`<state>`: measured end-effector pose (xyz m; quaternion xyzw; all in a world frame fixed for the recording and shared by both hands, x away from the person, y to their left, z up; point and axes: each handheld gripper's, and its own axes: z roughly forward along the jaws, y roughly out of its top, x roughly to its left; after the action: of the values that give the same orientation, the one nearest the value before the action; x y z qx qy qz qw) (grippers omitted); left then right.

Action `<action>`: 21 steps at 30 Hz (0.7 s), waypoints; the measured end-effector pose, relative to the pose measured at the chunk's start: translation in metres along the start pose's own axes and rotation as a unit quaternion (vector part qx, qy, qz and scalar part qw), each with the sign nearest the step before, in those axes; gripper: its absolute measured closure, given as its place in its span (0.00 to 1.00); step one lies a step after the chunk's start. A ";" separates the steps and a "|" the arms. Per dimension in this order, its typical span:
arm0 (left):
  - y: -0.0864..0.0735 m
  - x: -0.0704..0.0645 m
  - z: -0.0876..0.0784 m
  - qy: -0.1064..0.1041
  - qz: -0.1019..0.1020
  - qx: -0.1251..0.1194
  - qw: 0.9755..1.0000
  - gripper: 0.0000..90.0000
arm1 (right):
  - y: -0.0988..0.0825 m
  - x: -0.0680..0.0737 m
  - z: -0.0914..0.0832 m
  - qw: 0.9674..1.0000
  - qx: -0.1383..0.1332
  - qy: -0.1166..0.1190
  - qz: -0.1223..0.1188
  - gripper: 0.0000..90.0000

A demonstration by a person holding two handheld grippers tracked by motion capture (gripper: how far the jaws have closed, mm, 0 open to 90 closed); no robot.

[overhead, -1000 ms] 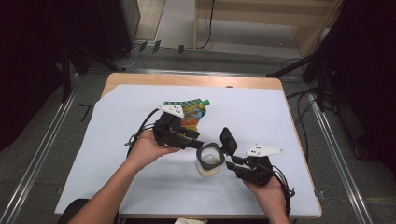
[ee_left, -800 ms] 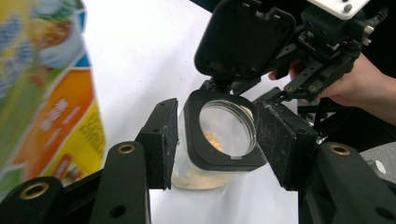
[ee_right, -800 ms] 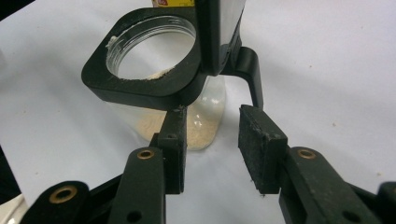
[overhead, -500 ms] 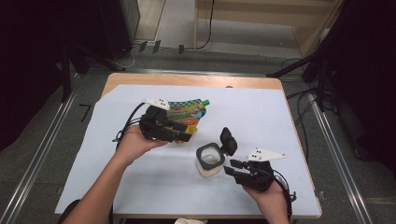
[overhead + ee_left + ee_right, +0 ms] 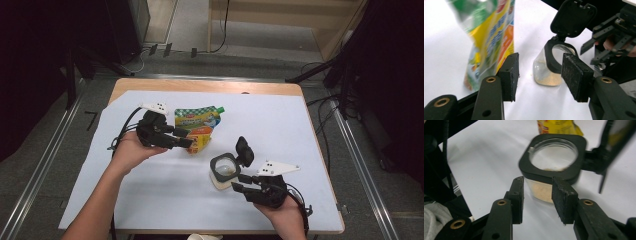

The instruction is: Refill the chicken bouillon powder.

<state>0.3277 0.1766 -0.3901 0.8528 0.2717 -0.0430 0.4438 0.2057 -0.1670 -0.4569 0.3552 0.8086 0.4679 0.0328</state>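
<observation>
**Open jar and pouch between two hand-held grippers**

A clear jar (image 5: 223, 170) with a black square collar stands on the white sheet (image 5: 310, 125), its black flip lid (image 5: 244, 151) swung open and standing upright off the far edge. A thin layer of tan powder lies at its bottom. The right gripper (image 5: 239, 183) sits just behind the jar on the person's side; in the right gripper view the jar (image 5: 552, 162) lies just ahead of the two pads, which stand apart with nothing pressed between them.

Farther off, to the left of the jar, a green, yellow and orange spouted pouch (image 5: 198, 128) is at the left gripper (image 5: 187, 142). In the left gripper view the pouch (image 5: 490, 40) hangs against the outer side of one pad, and the jaws stand apart with only the sheet and the distant jar (image 5: 551, 67) seen through the gap. Whether that pad bears the pouch I cannot tell
</observation>
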 end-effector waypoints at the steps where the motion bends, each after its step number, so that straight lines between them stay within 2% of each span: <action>1: -0.001 0.000 -0.002 0.003 0.000 -0.001 1.000 0.56 | 0.001 0.002 0.001 1.000 0.002 0.003 -0.004 0.70; 4: -0.005 0.003 -0.010 0.007 -0.010 -0.003 1.000 0.56 | 0.004 0.009 0.006 1.000 0.000 0.008 -0.020 0.70; 6: -0.009 0.005 -0.015 0.011 -0.017 -0.005 1.000 0.56 | 0.005 0.010 0.007 1.000 0.001 0.011 -0.022 0.70; 12: -0.017 0.014 -0.028 0.043 -0.031 -0.013 0.999 0.58 | 0.012 0.019 0.014 0.999 0.006 0.033 -0.031 0.70; 16: -0.018 0.024 -0.024 0.054 -0.043 -0.011 0.998 0.59 | 0.015 0.023 0.018 0.998 0.007 0.039 -0.039 0.69; 21: -0.008 0.027 -0.013 0.046 -0.029 -0.007 0.999 0.57 | 0.021 0.028 0.023 0.998 0.006 0.037 -0.041 0.67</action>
<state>0.3439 0.2018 -0.3963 0.8426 0.3164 -0.0149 0.4355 0.2049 -0.1272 -0.4455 0.3044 0.8258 0.4743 0.0195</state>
